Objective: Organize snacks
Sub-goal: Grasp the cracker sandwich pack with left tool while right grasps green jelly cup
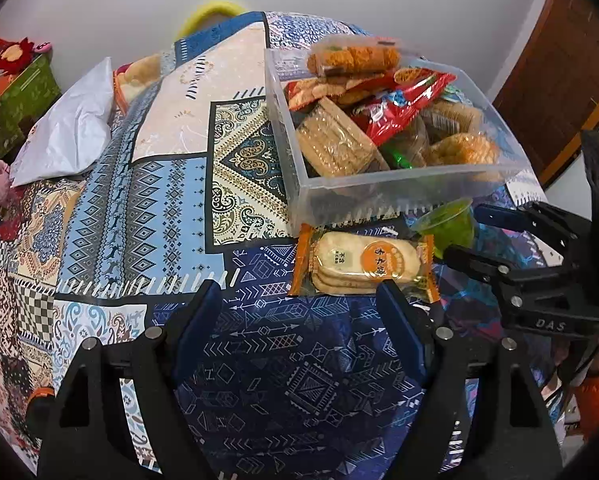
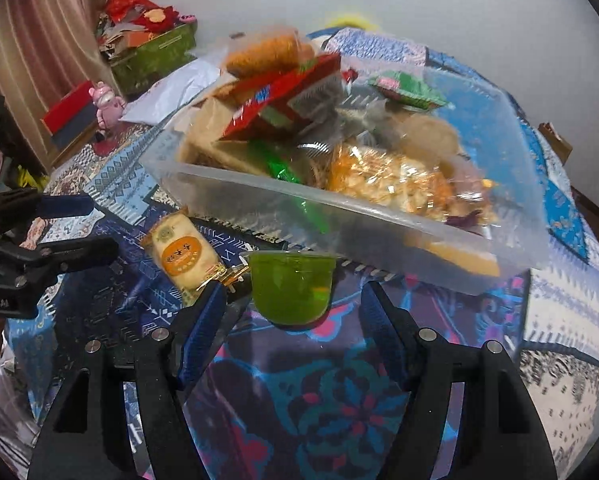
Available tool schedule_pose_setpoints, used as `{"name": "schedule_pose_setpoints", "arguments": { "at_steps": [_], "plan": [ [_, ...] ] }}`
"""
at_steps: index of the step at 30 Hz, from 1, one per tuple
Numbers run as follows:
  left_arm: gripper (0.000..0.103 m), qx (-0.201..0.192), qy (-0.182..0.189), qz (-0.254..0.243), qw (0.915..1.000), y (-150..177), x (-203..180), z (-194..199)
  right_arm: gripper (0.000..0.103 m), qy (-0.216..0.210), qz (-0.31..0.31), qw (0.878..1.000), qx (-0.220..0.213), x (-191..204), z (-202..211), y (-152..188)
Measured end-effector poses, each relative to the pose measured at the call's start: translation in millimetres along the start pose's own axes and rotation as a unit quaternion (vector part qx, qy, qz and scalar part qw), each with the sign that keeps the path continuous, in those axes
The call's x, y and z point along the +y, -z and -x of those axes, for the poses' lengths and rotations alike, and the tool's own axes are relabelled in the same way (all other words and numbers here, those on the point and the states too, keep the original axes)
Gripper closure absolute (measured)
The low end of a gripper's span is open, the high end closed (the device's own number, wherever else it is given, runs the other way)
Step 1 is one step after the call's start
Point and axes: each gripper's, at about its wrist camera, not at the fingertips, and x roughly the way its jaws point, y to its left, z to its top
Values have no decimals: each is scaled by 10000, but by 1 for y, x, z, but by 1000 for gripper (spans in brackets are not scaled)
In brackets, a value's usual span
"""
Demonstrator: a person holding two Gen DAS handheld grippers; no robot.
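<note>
A clear plastic bin (image 1: 399, 190) full of wrapped snacks stands on the patterned tablecloth; it also shows in the right wrist view (image 2: 339, 216). In front of it lie a rice cracker packet (image 1: 363, 262) (image 2: 183, 256) and a green jelly cup (image 1: 449, 224) (image 2: 293, 286). My left gripper (image 1: 299, 288) is open and empty, just short of the cracker packet, its right finger (image 1: 395, 304) at the packet's near edge. My right gripper (image 2: 291, 300) is open, its jaws standing either side of the jelly cup without touching it. It shows from the side in the left view (image 1: 467, 232).
A white plastic bag (image 1: 67, 128) lies at the table's far left. A green box (image 2: 155, 56) of red items, a red box (image 2: 71, 116) and a pink toy (image 2: 107, 104) stand beyond the table. A wooden door (image 1: 555, 76) is at the right.
</note>
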Motion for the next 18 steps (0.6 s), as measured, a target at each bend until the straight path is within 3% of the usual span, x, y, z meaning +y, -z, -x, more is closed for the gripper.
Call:
{"name": "schedule_pose_setpoints", "arguments": {
  "at_steps": [7,10,18],
  "plan": [
    [24,26,136,-89,9999,-5,-2,-15,41,2,-35,10000,64,3,-16,-1],
    [24,19,156,-162,9997,-9,-4,-19,57,-170,-168,9997,104,-1,-18,-2],
    [24,113,426,-90,9990,-21,-14,-37,58,-300,-182,9994,73,-4,-5,6]
  ]
}}
